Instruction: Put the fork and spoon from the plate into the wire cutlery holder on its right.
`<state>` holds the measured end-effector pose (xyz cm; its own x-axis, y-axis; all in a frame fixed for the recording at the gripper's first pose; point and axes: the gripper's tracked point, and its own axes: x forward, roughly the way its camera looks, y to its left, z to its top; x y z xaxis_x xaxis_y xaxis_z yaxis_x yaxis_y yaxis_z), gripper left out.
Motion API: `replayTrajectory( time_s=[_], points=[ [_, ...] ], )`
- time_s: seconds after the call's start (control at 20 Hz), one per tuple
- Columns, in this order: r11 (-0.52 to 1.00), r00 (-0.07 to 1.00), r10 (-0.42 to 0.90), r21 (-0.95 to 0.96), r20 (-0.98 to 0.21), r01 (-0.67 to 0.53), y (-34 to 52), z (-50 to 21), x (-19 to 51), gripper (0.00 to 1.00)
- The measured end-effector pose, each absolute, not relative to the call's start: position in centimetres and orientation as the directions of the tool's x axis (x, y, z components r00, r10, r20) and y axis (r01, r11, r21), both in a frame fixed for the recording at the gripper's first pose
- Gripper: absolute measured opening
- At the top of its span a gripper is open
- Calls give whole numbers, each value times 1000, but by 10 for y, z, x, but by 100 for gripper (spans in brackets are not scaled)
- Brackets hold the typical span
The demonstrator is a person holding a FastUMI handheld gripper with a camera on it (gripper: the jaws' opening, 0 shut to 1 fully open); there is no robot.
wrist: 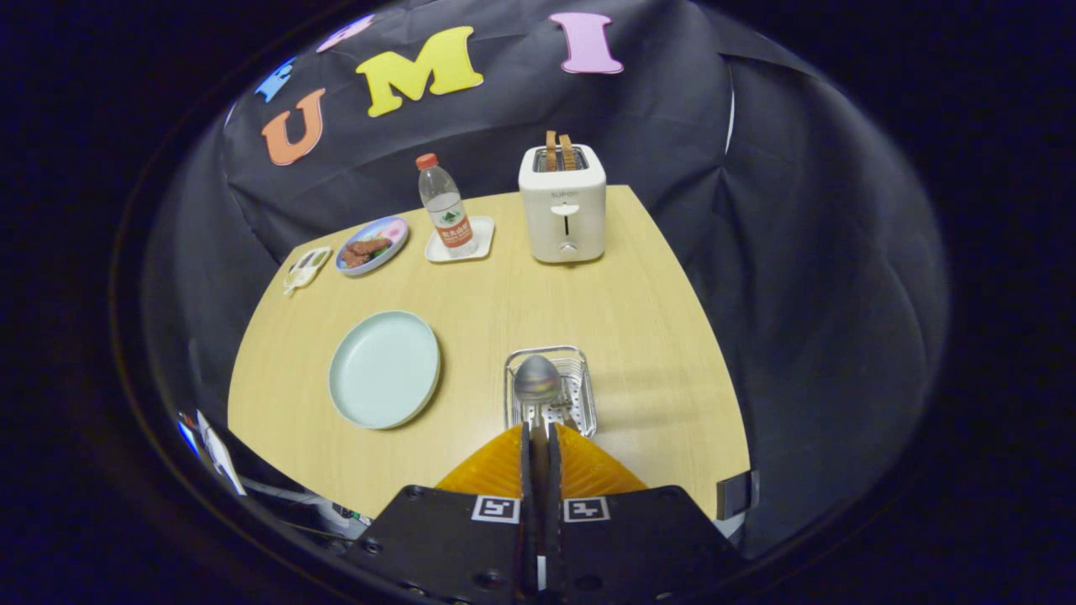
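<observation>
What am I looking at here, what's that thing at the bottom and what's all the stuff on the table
This picture comes from a wide-angle camera mounted on a hand-held gripper, a two-finger clamp that a person carries. It looks forward along the two fingers, the wedge shapes at the bottom. They are closed on the handle of a spoon, whose bowl sticks up above a wire cutlery holder. A fork seems to be in the holder already, though it is hard to make out. To the holder's left on the wooden table lies a pale green plate, now bare. Farther back stand a toaster with two slices, a water bottle on a small tray, and a plate of food.
</observation>
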<state>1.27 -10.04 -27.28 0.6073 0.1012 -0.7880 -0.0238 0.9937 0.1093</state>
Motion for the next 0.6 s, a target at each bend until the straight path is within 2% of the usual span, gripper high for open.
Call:
replayTrajectory(
  time_s=[0.15,0.3,0.6],
  points=[
    [995,614,92,94,-784,-29,-97,-270,19,7],
    [996,640,88,80,-763,-41,-91,-260,27,6],
    [993,692,119,92,-712,-76,-63,-236,25,20]
  ],
)
